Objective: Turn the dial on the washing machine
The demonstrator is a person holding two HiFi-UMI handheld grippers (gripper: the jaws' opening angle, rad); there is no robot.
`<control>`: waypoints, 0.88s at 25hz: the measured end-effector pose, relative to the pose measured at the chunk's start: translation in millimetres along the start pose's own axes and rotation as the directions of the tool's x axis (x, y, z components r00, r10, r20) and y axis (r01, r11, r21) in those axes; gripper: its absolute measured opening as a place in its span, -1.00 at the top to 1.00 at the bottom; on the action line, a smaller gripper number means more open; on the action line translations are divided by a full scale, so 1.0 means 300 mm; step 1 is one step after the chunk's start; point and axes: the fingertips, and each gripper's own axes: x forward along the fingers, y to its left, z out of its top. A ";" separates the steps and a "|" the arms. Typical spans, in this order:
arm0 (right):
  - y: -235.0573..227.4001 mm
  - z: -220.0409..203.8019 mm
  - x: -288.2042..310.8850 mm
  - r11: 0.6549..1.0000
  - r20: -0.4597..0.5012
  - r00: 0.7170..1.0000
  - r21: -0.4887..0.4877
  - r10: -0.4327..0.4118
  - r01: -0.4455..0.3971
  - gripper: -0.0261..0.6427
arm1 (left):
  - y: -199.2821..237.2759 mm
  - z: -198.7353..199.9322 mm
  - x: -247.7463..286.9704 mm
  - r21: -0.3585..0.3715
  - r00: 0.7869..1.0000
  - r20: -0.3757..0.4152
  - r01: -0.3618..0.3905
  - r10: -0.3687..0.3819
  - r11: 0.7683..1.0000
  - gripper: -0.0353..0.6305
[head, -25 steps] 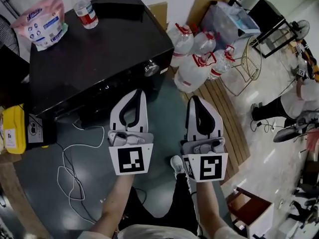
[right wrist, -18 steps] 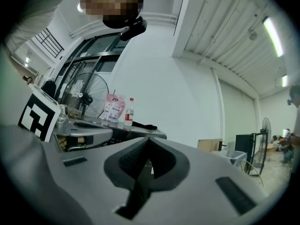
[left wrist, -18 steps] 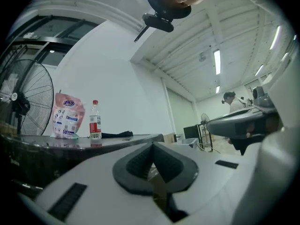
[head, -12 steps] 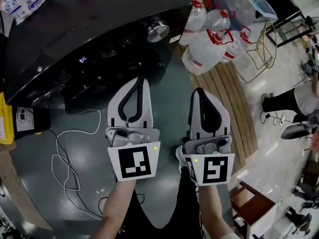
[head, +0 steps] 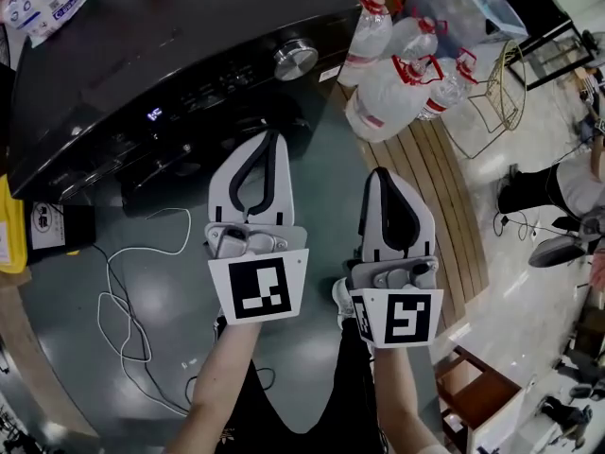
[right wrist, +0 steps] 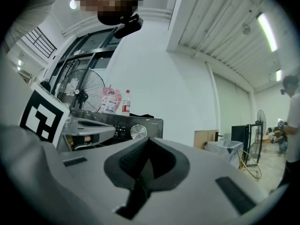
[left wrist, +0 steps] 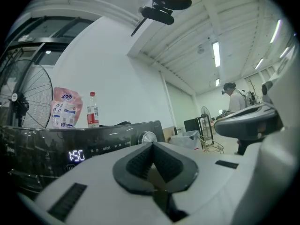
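Note:
The black washing machine (head: 142, 55) fills the upper left of the head view. Its silver dial (head: 296, 59) sits at the right end of the front panel, with a lit display (head: 154, 114) further left. My left gripper (head: 269, 140) is shut and empty, its tips just short of the machine's front, below and left of the dial. My right gripper (head: 378, 174) is shut and empty too, further back and right. The left gripper view shows the dial (left wrist: 148, 137) straight beyond the closed tips; the right gripper view shows the dial (right wrist: 137, 131) ahead.
Several large water jugs (head: 392, 83) stand on a wooden pallet (head: 425, 187) right of the machine. A white cable (head: 123, 301) loops over the floor at left. A bottle (left wrist: 92, 109) and a pink bag (left wrist: 65, 108) rest on the machine. A person (head: 558, 192) is at far right.
The head view has dropped closer to the machine's front since a second ago. My left gripper has edged forward toward the panel; the right one has barely moved.

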 end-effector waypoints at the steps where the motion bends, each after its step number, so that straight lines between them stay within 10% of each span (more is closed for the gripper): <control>1: -0.006 0.003 0.002 1.000 0.000 1.000 0.000 -0.002 0.002 0.91 | 0.004 0.002 0.019 0.009 1.000 0.002 -0.007 0.007 1.000 0.90; 9: -0.040 0.038 0.054 1.000 0.004 1.000 -0.008 0.002 -0.002 0.91 | 0.069 0.039 0.184 0.109 0.992 -0.012 -0.120 0.122 0.987 0.90; 22: -0.031 -0.001 0.108 0.999 -0.019 0.999 0.019 0.030 -0.029 0.91 | 0.079 -0.002 0.263 0.077 0.993 -0.054 -0.102 0.106 0.992 0.90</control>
